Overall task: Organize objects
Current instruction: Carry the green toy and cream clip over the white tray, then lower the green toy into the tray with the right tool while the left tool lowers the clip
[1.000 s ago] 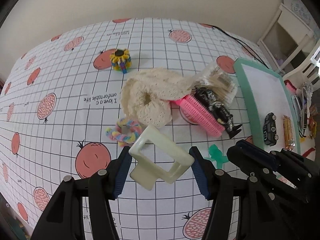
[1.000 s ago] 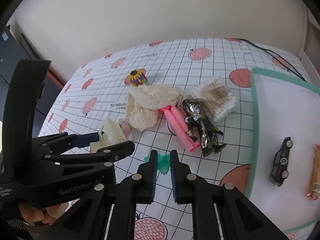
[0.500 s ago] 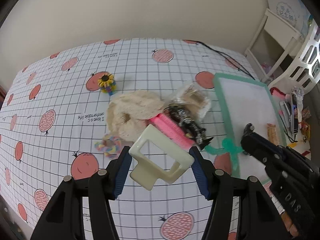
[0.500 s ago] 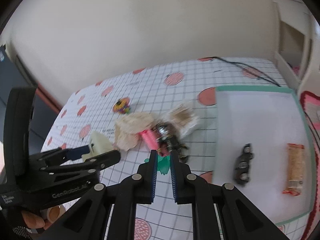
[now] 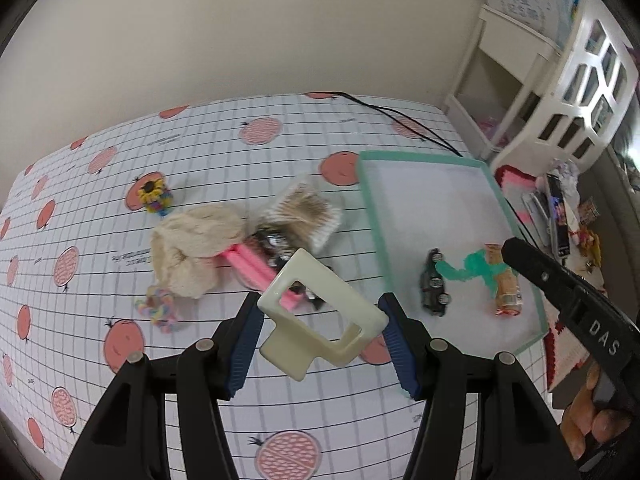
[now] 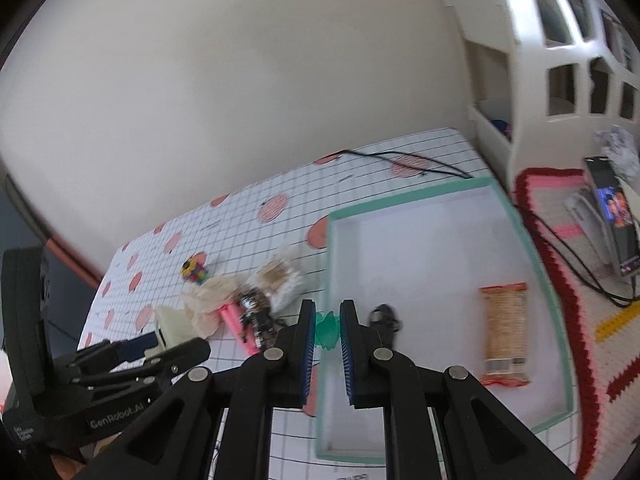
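1. Green toy (image 6: 327, 330): we hold it in the right gripper (image 6: 325, 332), fingers (image 6: 307, 344) narrow and clamped on its sides; it hangs over the near-left part of the teal-rimmed tray (image 6: 536, 264), above the toy car (image 6: 384, 317); from the left wrist view the same green toy (image 5: 466, 270) shows ahead of the right gripper (image 5: 516, 250).
2. Handling, our guess: very light, thin moulded plastic, likely a bit flexible at the limbs; a side pinch on the middle is enough, squeeze lightly; it may twist or slip on the ribbed pads, so release low over the tray floor.
3. Look: translucent green, small, lobed outline, blurred; exact shape we cannot tell.
4. Cream clip (image 5: 320, 316): held in the left gripper (image 5: 320, 340), fingers (image 5: 243, 354) wide and bearing on its two outer edges; it sits above the bench (image 5: 360, 420), short of the tray (image 5: 372, 216).
5. Handling, our guess: rigid, light, glossy so slippery; open rectangular frame with a tab; grip across the frame, as now.
6. In the tray: car and snack bar (image 6: 505, 334); on the bench: cream lace cloth (image 5: 194, 248), pink comb (image 5: 256, 268), dark figure (image 6: 256, 314), sunflower toy (image 5: 154, 196).
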`<move>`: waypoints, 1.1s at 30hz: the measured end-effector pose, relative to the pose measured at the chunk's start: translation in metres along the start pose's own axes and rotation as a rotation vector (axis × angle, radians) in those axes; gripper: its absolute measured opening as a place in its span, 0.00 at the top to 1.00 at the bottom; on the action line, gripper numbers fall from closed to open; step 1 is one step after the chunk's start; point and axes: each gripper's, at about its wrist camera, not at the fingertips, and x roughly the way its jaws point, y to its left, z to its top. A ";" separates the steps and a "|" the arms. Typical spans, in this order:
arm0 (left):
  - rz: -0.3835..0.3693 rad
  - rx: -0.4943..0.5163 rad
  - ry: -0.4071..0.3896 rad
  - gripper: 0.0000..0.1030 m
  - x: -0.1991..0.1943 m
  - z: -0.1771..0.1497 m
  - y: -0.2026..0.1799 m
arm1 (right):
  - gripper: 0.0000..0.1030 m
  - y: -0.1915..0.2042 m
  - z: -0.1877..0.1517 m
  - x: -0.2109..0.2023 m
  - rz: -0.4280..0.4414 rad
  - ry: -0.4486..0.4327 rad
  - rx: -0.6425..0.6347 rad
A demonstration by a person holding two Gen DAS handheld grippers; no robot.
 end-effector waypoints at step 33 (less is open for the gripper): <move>-0.129 0.205 0.151 0.41 0.071 -0.034 -0.106 | 0.87 -0.089 -0.020 0.030 -0.161 0.097 0.108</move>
